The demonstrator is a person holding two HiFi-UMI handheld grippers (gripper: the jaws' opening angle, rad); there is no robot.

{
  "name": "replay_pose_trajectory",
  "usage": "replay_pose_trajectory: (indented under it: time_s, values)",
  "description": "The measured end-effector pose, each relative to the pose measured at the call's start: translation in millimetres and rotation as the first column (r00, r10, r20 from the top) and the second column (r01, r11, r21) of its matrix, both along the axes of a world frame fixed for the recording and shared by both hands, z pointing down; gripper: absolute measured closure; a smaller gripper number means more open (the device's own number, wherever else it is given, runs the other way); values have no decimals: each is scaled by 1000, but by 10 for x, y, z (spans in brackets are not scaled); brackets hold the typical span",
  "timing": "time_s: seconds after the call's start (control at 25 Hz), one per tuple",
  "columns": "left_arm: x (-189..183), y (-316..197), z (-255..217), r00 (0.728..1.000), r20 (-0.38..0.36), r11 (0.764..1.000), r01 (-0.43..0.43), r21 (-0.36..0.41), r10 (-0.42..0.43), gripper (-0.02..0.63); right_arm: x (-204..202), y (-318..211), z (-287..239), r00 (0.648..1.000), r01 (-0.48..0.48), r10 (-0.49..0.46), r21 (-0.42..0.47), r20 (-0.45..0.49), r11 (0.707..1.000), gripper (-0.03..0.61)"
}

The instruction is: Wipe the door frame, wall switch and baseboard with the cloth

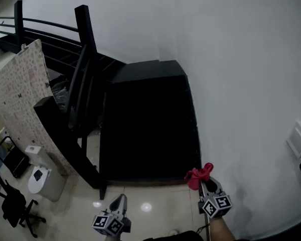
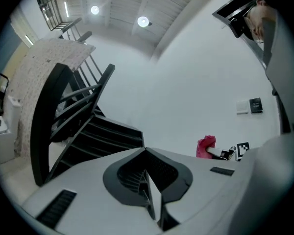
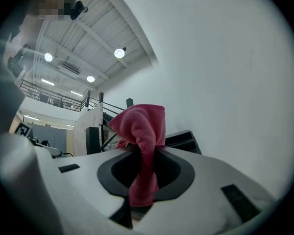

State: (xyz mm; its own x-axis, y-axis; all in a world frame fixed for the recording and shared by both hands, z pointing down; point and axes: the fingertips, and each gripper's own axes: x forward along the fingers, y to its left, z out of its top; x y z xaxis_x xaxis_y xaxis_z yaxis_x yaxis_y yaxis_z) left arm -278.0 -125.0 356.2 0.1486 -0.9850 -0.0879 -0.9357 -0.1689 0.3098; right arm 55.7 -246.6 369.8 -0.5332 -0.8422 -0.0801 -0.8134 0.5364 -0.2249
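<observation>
White-bodied, the left gripper hangs over the tiled floor, jaws pressed together on nothing. To its right, the right gripper pinches the pink cloth near the foot of the white wall, well short of the wall switch. Only a narrow fold seems caught, so rubbing could drag it free. The cloth looks soft and bunched, flopping over the jaws.

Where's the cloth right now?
The cloth is clamped in the right gripper, low right in the head view, beside the white wall, just right of the black stairs.
</observation>
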Motion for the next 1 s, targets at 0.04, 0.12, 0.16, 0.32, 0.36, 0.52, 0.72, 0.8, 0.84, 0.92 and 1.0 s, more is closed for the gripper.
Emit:
replay_pose_trajectory:
  time_s: [0.04,0.12,0.16,0.32,0.36,0.52,0.72,0.8,0.84,0.92,1.0]
  values:
    - [37,-258,-100,1000,6,999,-21,24,21,611,-25,-188,-121,1000,-5,5,27,-3,1000,517]
    - [195,-789,-212,996,17,995,-92,48,91,611,-25,-482,-330,999,-24,25,74,-22,997,517]
    - [312,-1046,-223,990,24,989,-138,49,137,611,19,-566,-403,998,-41,44,93,-36,995,517]
    - [904,-2028,-185,932,18,930,-362,60,362,611,376,-675,-488,971,-181,199,137,-130,974,517]
    - [1083,-2232,-183,903,13,901,-429,68,429,611,462,-660,-502,955,-231,253,148,-156,962,517]
    - [1852,-2835,-238,726,45,721,-688,88,687,611,788,-549,-663,839,-455,494,202,-229,867,517]
    - [2729,-2886,-506,390,120,379,-919,107,913,611,1200,-171,-959,599,-744,771,205,-217,636,517]
    - [3093,-2799,-546,232,158,217,-971,102,960,611,1292,62,-1068,471,-828,855,226,-219,514,517]
    - [3269,-2717,-560,157,167,142,-985,95,973,611,1313,191,-1117,407,-858,885,238,-225,455,517]
    - [3565,-2486,-637,27,186,11,-996,85,982,611,1303,447,-1244,289,-896,923,267,-254,354,517]
    - [3778,-2176,-803,-72,214,-92,-992,83,974,611,1277,706,-1435,181,-905,930,316,-321,285,517]
